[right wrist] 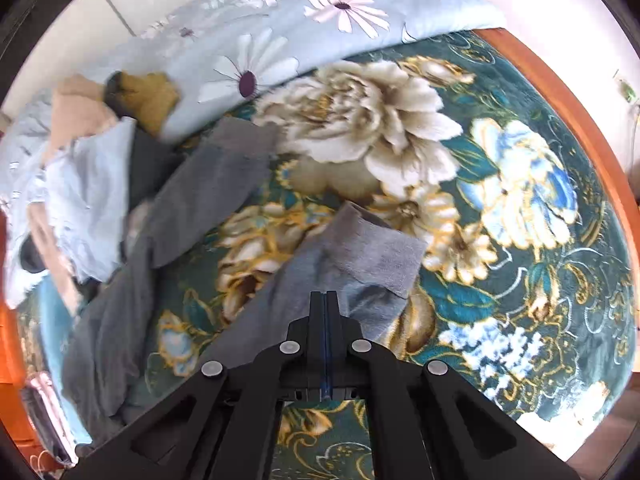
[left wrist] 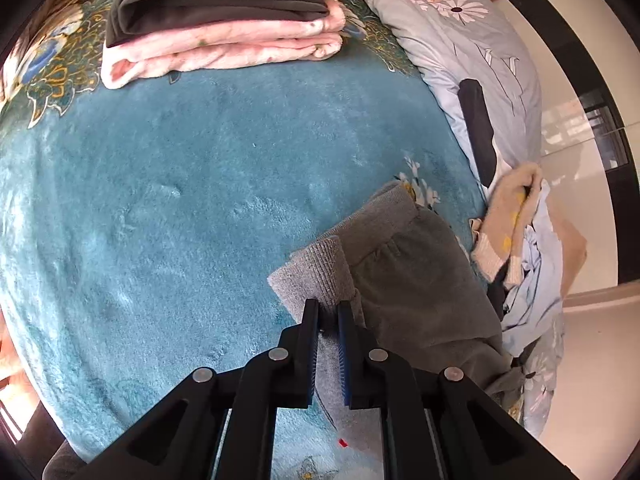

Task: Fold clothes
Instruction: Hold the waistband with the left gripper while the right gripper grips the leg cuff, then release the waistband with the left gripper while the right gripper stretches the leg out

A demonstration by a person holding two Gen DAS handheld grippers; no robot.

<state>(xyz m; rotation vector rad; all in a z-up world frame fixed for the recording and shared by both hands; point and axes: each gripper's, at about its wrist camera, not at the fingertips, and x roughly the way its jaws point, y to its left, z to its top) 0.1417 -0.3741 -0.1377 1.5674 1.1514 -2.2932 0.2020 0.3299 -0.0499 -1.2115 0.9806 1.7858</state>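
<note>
Your left tongs (left wrist: 328, 306) pinch the ribbed cuff of the grey trousers (left wrist: 404, 280), which lie crumpled near the right edge of the teal blanket (left wrist: 180, 184) on the bed. Your right tongs (right wrist: 325, 296) are pressed together on another end of the same grey trousers (right wrist: 352, 256), lifted over the blanket's large flower pattern (right wrist: 360, 120). A folded stack (left wrist: 224, 24), dark garment on pink, sits at the far side. Unfolded clothes (left wrist: 524, 248) are heaped beside a daisy-print quilt (left wrist: 460, 32).
</note>
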